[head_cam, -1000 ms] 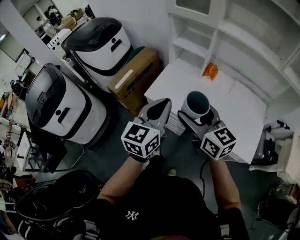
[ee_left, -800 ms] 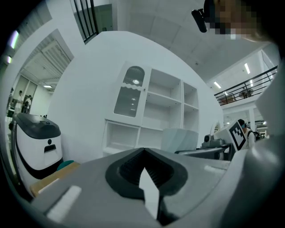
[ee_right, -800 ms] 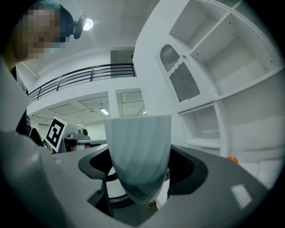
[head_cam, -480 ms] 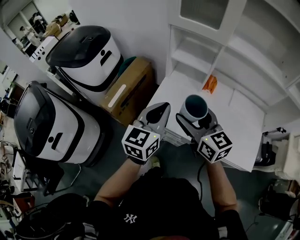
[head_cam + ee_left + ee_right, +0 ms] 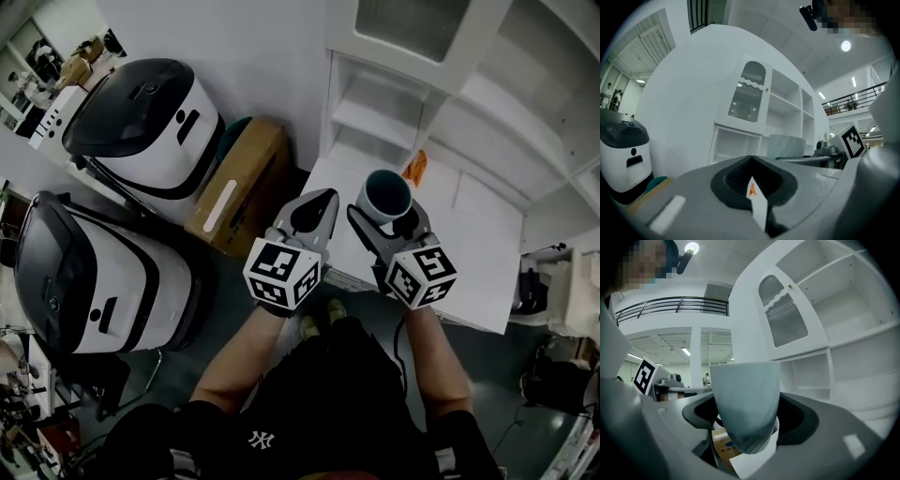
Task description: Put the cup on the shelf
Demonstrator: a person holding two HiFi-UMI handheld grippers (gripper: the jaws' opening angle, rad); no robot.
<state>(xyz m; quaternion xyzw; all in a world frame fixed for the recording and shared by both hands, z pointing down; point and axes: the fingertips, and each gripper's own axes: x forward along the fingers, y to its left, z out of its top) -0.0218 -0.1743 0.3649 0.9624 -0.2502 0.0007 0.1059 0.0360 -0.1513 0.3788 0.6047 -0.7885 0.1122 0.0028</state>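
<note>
Holding the cup (image 5: 384, 199) is our right gripper (image 5: 386, 219). Its jaws are closed against the cup's lower wall on both sides, and in the right gripper view the cup (image 5: 745, 404) fills the gap between them. The cup stands upright with its long axis vertical and its mouth up, pale on the outside and dark teal inside. It appears to hang clear of the white bench (image 5: 469, 253), above the left part and nearer the left edge than the right.

The shelf unit (image 5: 375, 108) rises along the far edge of the bench, so the cup's goal lies straight ahead of the jaws and beyond the cup. The right gripper view shows an open compartment (image 5: 806, 376) just to the right of the cup's rim. We judge the coming move to be a forward carry across the bench toward the far edge, with the cup kept level.

Our left gripper (image 5: 314, 204) sits just beside the right one, over the left edge. Its jaws are drawn together on nothing, so the right hand is the one placed to finish. A small orange object (image 5: 414, 169) lies near the far edge, close to the likely path. A cardboard box (image 5: 234, 192) stands on the floor off the left edge.
</note>
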